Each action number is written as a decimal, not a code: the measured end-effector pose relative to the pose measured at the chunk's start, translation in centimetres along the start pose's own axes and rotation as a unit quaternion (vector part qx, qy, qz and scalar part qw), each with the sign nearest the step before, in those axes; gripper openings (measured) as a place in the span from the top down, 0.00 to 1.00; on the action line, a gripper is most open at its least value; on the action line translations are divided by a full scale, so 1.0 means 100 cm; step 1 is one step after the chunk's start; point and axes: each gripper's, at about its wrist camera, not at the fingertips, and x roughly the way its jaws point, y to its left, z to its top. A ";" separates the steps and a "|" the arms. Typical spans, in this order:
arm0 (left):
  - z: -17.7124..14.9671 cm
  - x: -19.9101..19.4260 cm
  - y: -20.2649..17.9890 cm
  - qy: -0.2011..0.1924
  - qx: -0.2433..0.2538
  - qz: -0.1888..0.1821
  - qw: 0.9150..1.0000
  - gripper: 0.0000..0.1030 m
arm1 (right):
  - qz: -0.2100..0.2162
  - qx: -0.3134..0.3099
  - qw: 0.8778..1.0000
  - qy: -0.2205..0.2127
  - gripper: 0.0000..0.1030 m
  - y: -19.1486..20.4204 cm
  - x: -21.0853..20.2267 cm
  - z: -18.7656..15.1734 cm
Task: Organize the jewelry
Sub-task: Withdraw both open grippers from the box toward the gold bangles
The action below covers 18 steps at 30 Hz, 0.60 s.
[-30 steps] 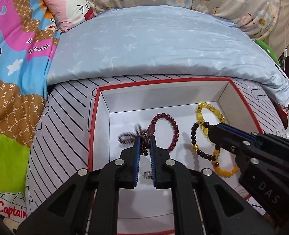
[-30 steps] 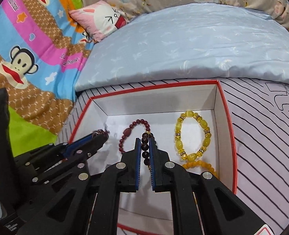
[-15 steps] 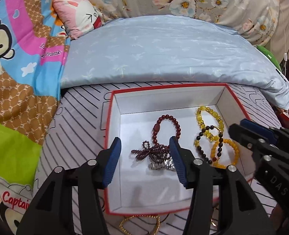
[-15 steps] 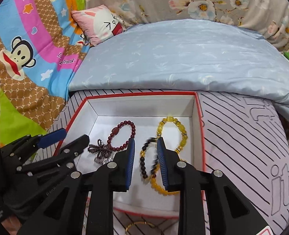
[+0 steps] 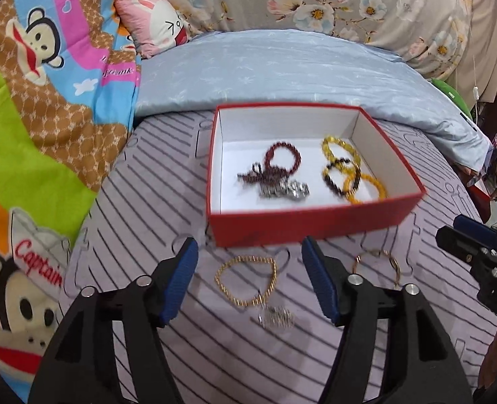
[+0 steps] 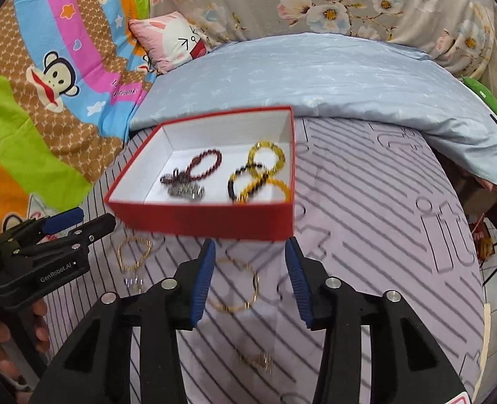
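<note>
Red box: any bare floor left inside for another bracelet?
Red box: bare white floor along the left wall and the near-left corner, beside the silver piece. Right half is crowded with yellow and dark bead bracelets overlapping.

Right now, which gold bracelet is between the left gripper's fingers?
The heart-shaped gold bracelet, lying between the open left gripper fingers. The round gold bangle lies further right.

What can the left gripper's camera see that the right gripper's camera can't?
Only the left wrist view shows the word "Captain" on the cartoon blanket. Only the right wrist view shows the person's hand holding the left gripper, and a small gold piece lying near the camera. Both show the red box with beaded bracelets inside, the gold chain bracelet and the thin gold ring bracelet on the striped mat, and both grippers' jaws spread open.
</note>
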 end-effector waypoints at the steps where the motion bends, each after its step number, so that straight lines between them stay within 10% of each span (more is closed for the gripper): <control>1: -0.005 -0.002 -0.001 0.002 -0.002 0.000 1.000 0.40 | -0.001 -0.002 1.000 0.004 0.57 0.001 -0.001 -0.007; 18: -0.079 0.003 -0.004 0.026 -0.029 0.021 0.999 0.40 | -0.006 0.006 0.998 0.058 0.47 0.013 0.011 -0.070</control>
